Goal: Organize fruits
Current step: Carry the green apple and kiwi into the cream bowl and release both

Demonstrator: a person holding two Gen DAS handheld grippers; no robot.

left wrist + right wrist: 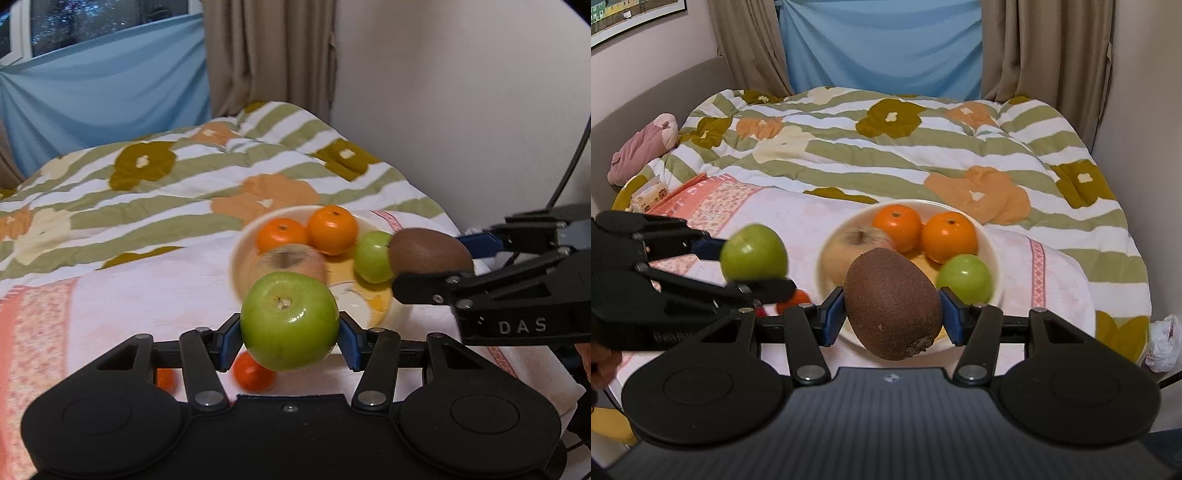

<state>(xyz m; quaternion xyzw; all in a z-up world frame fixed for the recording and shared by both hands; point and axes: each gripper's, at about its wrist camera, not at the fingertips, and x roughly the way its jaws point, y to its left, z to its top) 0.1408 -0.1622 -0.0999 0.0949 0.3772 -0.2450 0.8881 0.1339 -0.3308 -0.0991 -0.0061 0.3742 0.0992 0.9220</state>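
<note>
Left claw [290, 334] grasping green apple [290, 321], right claw [893, 315] grasping kiwi [893, 308], floral quilt [905, 155]

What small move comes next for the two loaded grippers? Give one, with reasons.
Probably carry the kiwi forward over the plate and lower it into the bare near side. The right gripper already holds it beside the rim; the left gripper with its green apple hangs farther back.

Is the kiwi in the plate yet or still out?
Out. The kiwi is clamped between the right gripper jaws, held in front of the plate.
</note>
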